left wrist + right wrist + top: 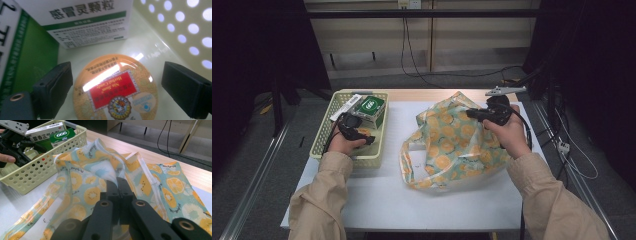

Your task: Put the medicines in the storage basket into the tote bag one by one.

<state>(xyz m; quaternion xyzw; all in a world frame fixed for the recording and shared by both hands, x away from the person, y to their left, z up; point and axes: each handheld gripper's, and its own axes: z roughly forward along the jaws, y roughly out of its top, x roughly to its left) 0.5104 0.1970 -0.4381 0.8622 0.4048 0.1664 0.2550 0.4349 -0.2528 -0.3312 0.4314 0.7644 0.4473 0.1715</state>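
1. The bag point(452, 145) was the biggest thing there, one of it: a fruit-print tote slumped over the middle of the table point(377, 200), reaching toward the right edge. The right gripper point(477, 114) had its jaws pinched together on the bag's rim at the far side, holding the mouth up. I'd say keep that rim lifted and steady so the opening stays wide for whatever gets dropped in.
2. One perforated basket point(323, 145) sat along the table's left edge, near the far left corner.
3. Boxes in the basket: I counted two for sure, a green one point(371, 106) and a white one point(346, 106) at the far end. The left gripper view hinted at more, but I couldn't tell.
4. One round orange tin point(115, 90) lay flat on the basket floor near its front end. The left gripper point(115, 87) had its jaws spread apart either side of it, pads not touching yet. My guess at the best move: centre on the lid, go lower so the pads catch the rim, then squeeze, since it's shallow and looks slippery.
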